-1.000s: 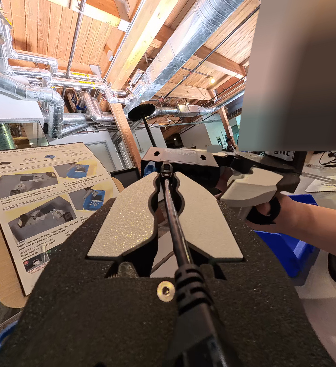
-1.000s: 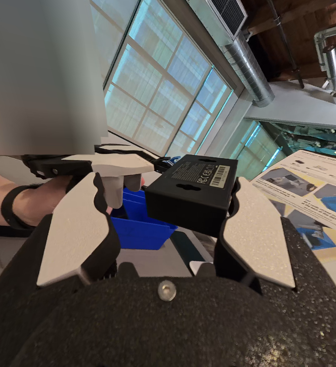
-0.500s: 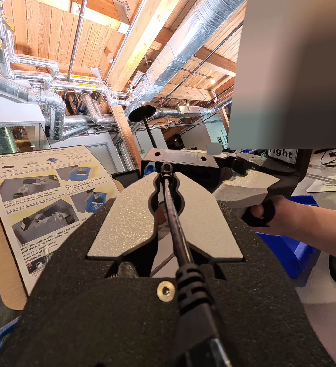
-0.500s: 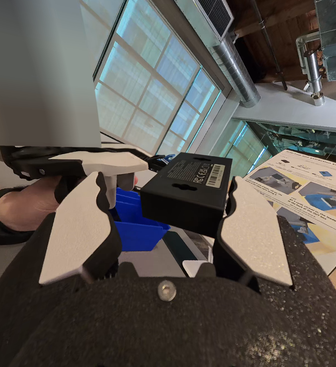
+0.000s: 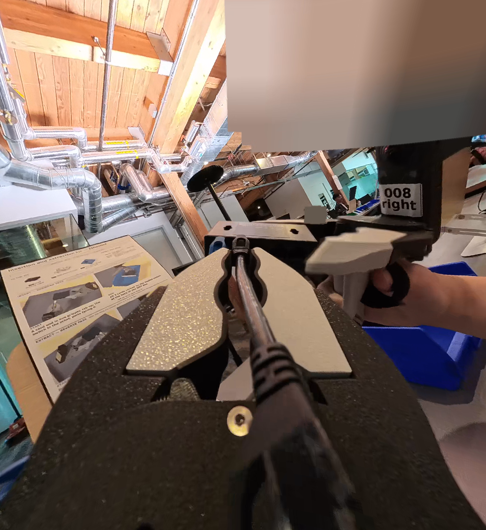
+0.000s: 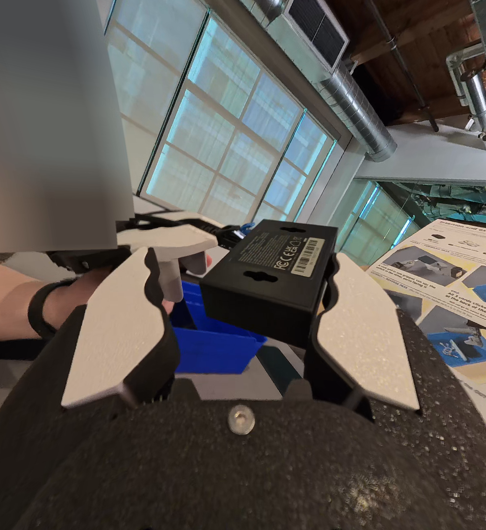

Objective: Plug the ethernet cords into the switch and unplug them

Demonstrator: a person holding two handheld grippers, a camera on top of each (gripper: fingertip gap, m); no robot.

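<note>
My left gripper (image 5: pixel 240 253) is shut on a black ethernet cord (image 5: pixel 253 301) that runs back between its fingers. The cord's plug (image 5: pixel 240 243) sticks out past the fingertips, right at the near face of the black switch (image 5: pixel 264 229). I cannot tell whether the plug is seated. My right gripper (image 6: pixel 241 255) holds the switch (image 6: pixel 279 272) in the air, underside up and tilted. Its right finger presses the switch's side, and a narrow gap shows at the left finger. Something blue (image 6: pixel 247 228) shows at the switch's far end.
A blue bin (image 5: pixel 425 352) sits on the grey table under the right hand (image 5: pixel 422 292), and also shows in the right wrist view (image 6: pixel 216 352). A printed instruction sheet on a board (image 5: pixel 86 286) stands to the left. The left gripper's handle (image 6: pixel 178 241) shows beyond the switch. Only a small space, under 4 cm, lies between the two pairs of fingers.
Both grippers have shifted and tilted together against the background. The plug stays at the switch's face and both grips are unchanged.
</note>
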